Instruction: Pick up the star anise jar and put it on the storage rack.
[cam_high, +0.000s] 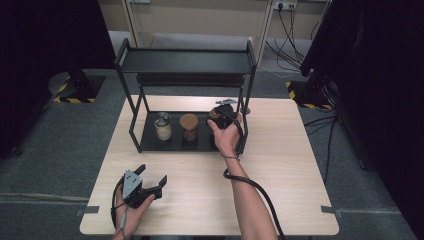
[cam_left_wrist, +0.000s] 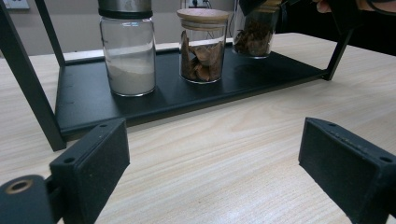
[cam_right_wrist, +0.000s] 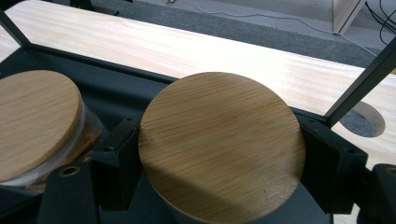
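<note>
A: Jar (cam_right_wrist: 219, 149) with bamboo lid: clamped at the lid by the right gripper (cam_high: 223, 116), one jaw against each side of it. Located at the right end of the rack's (cam_high: 127, 75) lower shelf (cam_left_wrist: 261, 70), beside the middle jar (cam_left_wrist: 202, 46).

B: Progress?

A: Grip made. Cannot tell whether seated on the shelf or raised slightly. Judged either mid-placement or mid-pickup; release or lift-out remaining.

B: Other items on the shelf?

A: Two. Middle jar, bamboo lid, brown pieces inside. Jar with metal cap (cam_left_wrist: 127, 51) at the left end, part-filled with pale powder. Upper shelf bare.

B: Appearance of the held jar?

A: Round, clear glass, dark brown dried contents visible through the wall. Lid flat, light wood, fine straight grain, level.

B: Left gripper (cam_high: 149, 181)?

A: Resting low over the near table (cam_high: 200, 200) edge, jaws spread wide, nothing between them. Pointed toward the rack, well apart from it.
</note>
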